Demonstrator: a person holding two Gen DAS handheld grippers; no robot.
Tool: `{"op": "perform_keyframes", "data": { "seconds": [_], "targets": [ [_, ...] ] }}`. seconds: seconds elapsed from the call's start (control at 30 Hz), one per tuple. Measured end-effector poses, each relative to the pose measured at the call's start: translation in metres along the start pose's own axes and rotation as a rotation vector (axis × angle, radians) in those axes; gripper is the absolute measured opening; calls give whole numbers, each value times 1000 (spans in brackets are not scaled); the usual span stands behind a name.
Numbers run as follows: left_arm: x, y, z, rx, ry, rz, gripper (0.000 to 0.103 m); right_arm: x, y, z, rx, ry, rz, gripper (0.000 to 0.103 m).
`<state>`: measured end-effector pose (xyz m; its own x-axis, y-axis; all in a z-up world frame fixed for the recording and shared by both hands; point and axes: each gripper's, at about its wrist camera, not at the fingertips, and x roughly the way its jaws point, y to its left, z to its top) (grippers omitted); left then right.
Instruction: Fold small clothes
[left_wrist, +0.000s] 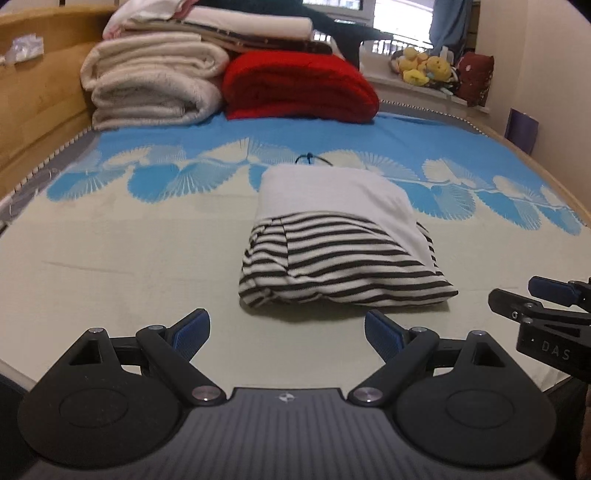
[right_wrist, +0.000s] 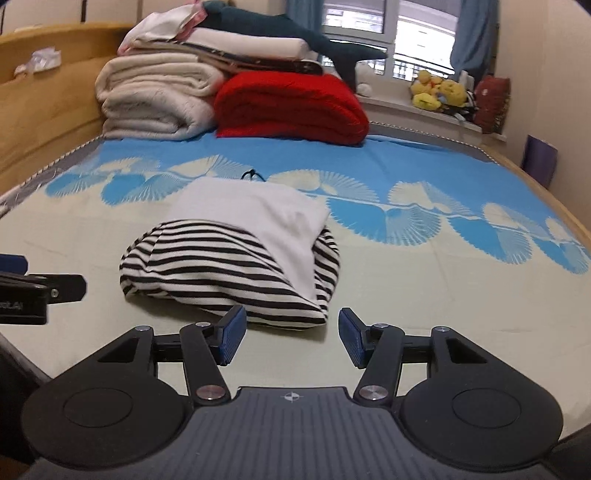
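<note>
The striped shirt sits folded mid-bed, at 12 o'clock from both grippers. Left gripper has jaws wide apart and empty; right gripper jaws are apart too, nothing between them. Its long axis runs 9-to-3, and the right looks nearer.

The folded garment lies mid-bed on the sheet; behind it sit stacked blankets, left of another blanket; toys far right.
</note>
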<state>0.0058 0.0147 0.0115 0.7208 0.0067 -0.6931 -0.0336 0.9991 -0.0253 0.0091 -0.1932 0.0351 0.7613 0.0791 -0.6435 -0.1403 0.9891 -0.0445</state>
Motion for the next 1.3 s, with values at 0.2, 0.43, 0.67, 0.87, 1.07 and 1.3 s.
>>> {"op": "perform_keyframes", "data": {
  "seconds": [0.2, 0.43, 0.67, 0.87, 1.07, 1.3],
  "targets": [
    [5, 1, 1, 1, -1, 25, 94, 6, 5, 1, 35, 3, 7, 58],
    [7, 3, 2, -10, 0, 30, 94, 7, 11, 2, 30, -14, 30, 58],
    [8, 3, 1, -15, -10, 29, 94, 5, 13, 4, 42, -33, 42, 58],
    [11, 7, 4, -51, 3, 33, 94, 4, 10, 6, 49, -47, 27, 58],
    [13, 12, 0, -81, 45, 52, 94, 6, 6, 6, 98, -26, 23, 58],
    [12, 1, 0, -4, 12, 52, 94, 2, 13, 5, 76, -30, 43, 59]
  ]
}}
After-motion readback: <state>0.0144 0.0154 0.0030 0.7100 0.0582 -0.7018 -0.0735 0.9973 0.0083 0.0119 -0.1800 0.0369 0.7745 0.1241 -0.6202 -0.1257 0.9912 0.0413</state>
